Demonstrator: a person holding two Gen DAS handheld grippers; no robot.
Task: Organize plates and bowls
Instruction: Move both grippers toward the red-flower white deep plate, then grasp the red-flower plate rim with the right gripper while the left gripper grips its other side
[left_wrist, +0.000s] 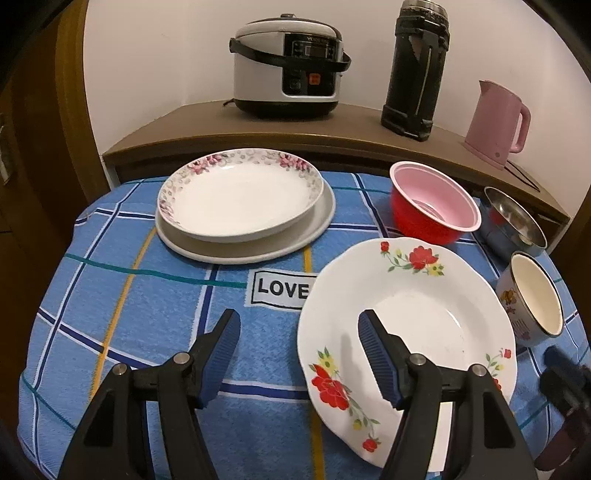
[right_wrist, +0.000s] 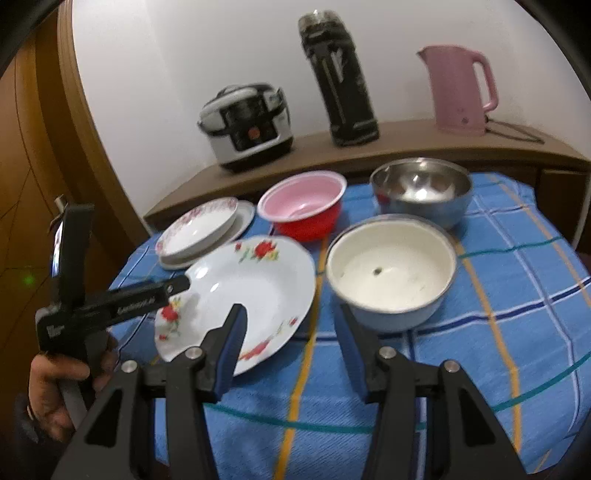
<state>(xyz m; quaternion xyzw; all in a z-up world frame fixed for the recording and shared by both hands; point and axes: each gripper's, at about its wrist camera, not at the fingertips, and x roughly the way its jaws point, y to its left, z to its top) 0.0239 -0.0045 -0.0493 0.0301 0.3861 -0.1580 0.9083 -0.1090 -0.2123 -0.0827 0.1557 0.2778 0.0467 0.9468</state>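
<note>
A white plate with red flowers (left_wrist: 417, 306) lies on the blue checked cloth. My left gripper (left_wrist: 299, 325) hangs open over its left rim, one finger above the plate, the other above the cloth. In the right wrist view that left gripper (right_wrist: 177, 286) reaches over the same plate (right_wrist: 258, 280). My right gripper (right_wrist: 290, 314) is open, its jaws narrower, over the gap between the plate and a cream enamel bowl (right_wrist: 391, 266), with only cloth between them. A rose-rimmed plate (left_wrist: 240, 195) sits on a grey plate (left_wrist: 258, 247). Behind stand a red bowl (left_wrist: 436, 203) and a steel bowl (left_wrist: 513, 221).
A rice cooker (left_wrist: 288, 66), a black thermos (left_wrist: 417, 70) and a pink kettle (left_wrist: 495, 122) stand on a wooden shelf (left_wrist: 332, 129) behind the table. A person's hand (right_wrist: 55, 387) holds the left gripper. A wooden door frame rises at the left.
</note>
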